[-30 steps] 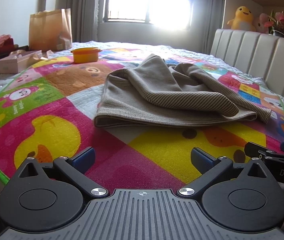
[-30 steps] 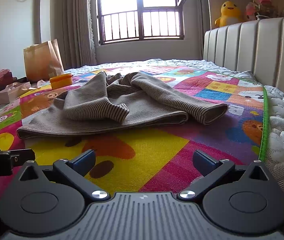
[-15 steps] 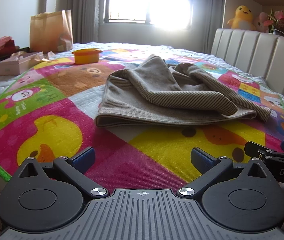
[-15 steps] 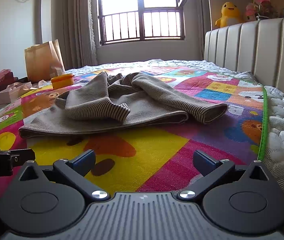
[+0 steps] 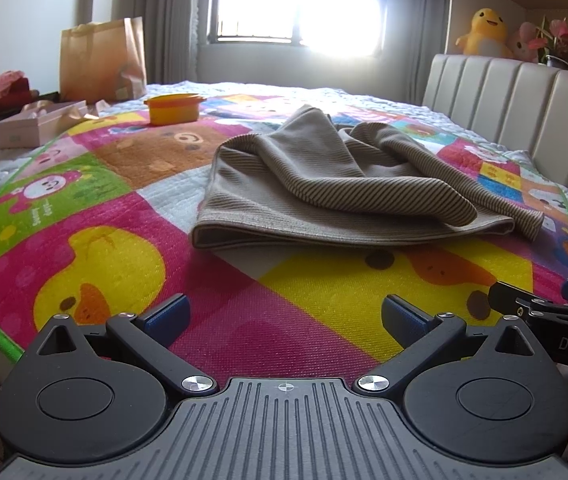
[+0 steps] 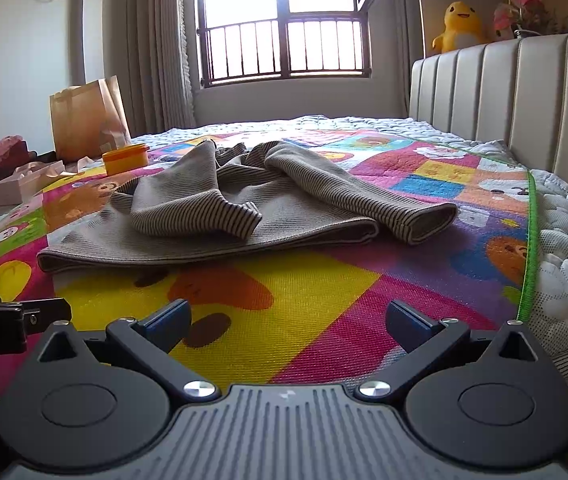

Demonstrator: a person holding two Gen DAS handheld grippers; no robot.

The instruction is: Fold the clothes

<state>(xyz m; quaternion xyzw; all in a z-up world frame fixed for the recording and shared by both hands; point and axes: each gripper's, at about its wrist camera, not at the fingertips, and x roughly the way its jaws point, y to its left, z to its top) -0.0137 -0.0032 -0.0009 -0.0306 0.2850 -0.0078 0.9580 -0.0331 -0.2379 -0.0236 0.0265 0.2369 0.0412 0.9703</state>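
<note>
At frame bottom, left view: left gripper [image 5: 284, 316] spread wide, nothing between its blue fingers [image 5: 168, 316]; it hovers over the mat [image 5: 96, 240] at the near bed edge. Fingertips only partly seen; the gripper body hides their bases. Right view: right gripper [image 6: 288, 320] equally wide apart, empty, fingers [image 6: 408, 322] above the mat, well short of the garment.

Each gripper shows in the other's view only as a cropped black edge: right one at the left view's right border, left one at the right view's left border.

Sweater [image 5: 348, 188], brown ribbed, lies on the mat mid-bed, partly folded, hem toward the grippers, both sleeves draped across the body. One cuff [image 6: 428, 220] opens toward the right side. Neck end hidden behind the bunched folds.

Beyond: orange tub [image 5: 172, 109], paper bag [image 5: 102, 60], pink box [image 5: 36, 124], left of the sweater and apart from it. Window [image 5: 304, 4] glare washes out detail in the left view. Headboard [image 6: 524, 96] on the right, cut off by the frame; duck toy [image 6: 458, 26] above it.
</note>
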